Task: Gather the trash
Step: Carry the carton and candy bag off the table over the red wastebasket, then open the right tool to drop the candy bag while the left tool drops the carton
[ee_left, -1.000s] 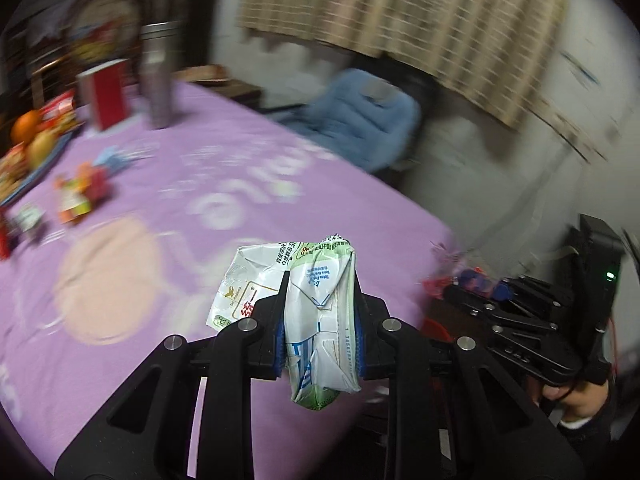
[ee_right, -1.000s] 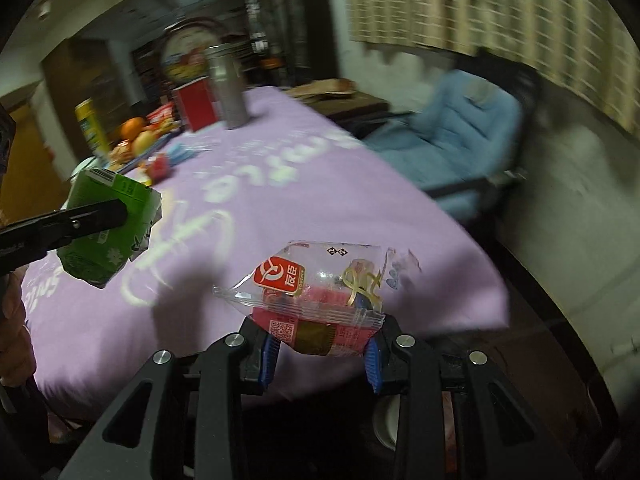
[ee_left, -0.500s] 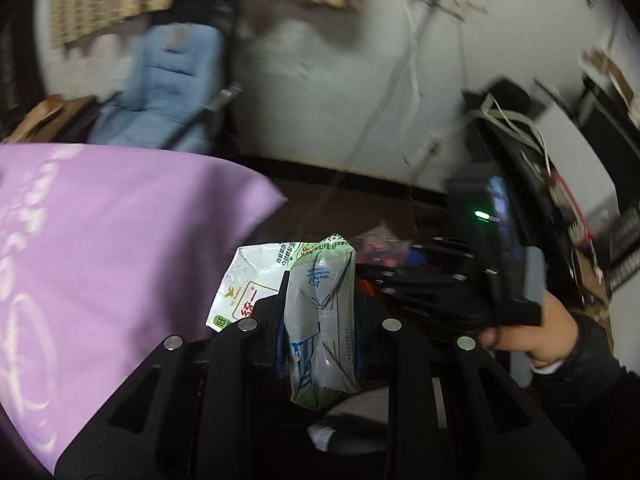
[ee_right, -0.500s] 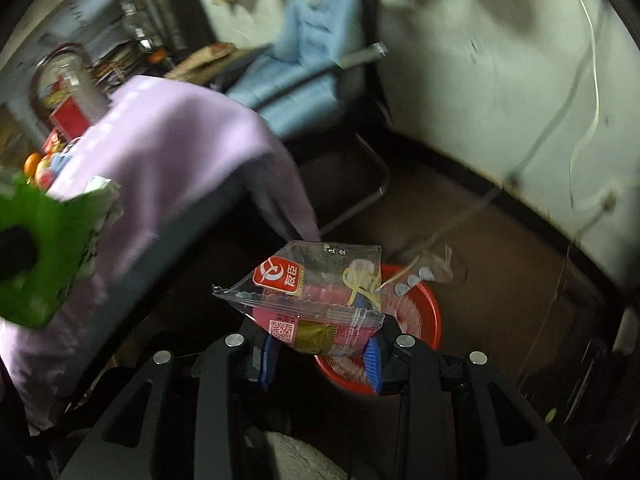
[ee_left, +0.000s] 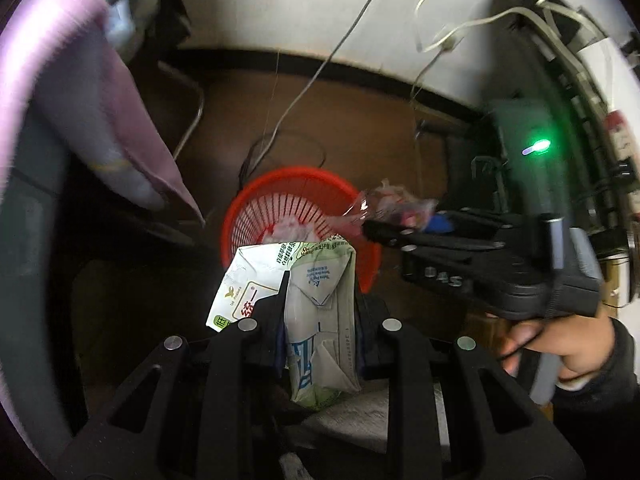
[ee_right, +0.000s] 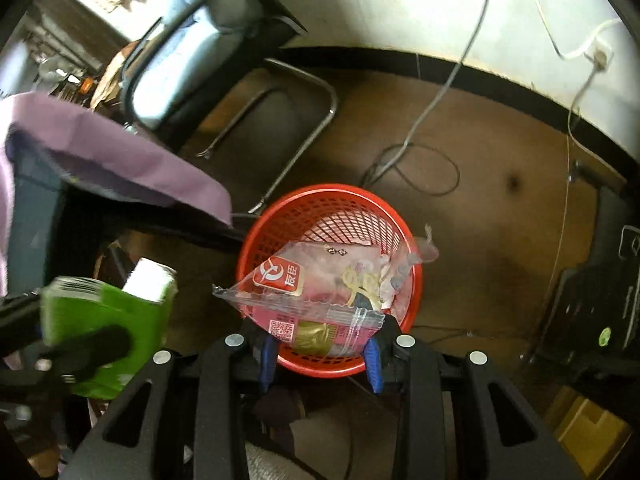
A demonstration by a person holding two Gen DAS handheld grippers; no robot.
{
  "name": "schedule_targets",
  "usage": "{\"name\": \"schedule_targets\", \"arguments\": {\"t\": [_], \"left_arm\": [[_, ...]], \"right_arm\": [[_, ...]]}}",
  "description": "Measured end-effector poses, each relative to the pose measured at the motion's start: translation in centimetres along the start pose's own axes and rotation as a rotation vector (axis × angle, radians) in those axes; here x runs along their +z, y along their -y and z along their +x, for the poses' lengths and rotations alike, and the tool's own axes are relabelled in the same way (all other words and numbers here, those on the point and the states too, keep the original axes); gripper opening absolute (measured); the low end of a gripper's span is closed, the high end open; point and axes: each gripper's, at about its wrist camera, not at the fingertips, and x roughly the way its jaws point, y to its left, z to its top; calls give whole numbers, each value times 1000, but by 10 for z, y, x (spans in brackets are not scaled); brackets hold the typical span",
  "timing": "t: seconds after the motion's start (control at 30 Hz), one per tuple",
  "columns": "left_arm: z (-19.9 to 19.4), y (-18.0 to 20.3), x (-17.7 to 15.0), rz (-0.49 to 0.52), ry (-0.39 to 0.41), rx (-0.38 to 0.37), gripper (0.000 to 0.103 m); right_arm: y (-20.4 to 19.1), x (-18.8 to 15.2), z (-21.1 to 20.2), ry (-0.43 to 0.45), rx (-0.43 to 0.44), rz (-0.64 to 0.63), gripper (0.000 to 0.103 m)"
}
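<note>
My left gripper is shut on a crushed green and white drink carton, which hangs over the near edge of a red mesh waste basket on the brown floor. In the right wrist view the same carton shows at the lower left, beside the basket. My right gripper is shut on a clear snack wrapper with a red label, held over the red basket. In the left wrist view the right gripper comes in from the right with that wrapper over the basket's rim. Crumpled trash lies inside the basket.
A purple tablecloth corner hangs just left of the basket. A grey chair with a metal frame stands behind it. Cables trail across the floor below a white wall. Dark equipment stands at the right.
Both grippers have swung away from the purple table and tipped downwards, each keeping hold of its piece of trash. The red basket has come into view below them.
</note>
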Motion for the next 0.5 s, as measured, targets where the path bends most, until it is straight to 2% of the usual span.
{"name": "schedule_targets", "arguments": {"t": [0.2, 0.37, 0.47, 0.5], "left_arm": [[53, -4, 7, -36, -97, 20, 26], [74, -10, 12, -63, -137, 16, 26], [81, -12, 14, -86, -152, 11, 27], [83, -13, 15, -100, -158, 9, 30]], "right_arm": [[9, 5, 37, -64, 16, 40, 35], [17, 12, 58, -96, 34, 80, 35], [20, 14, 61, -100, 34, 106, 38], [21, 15, 61, -96, 28, 115, 43]]}}
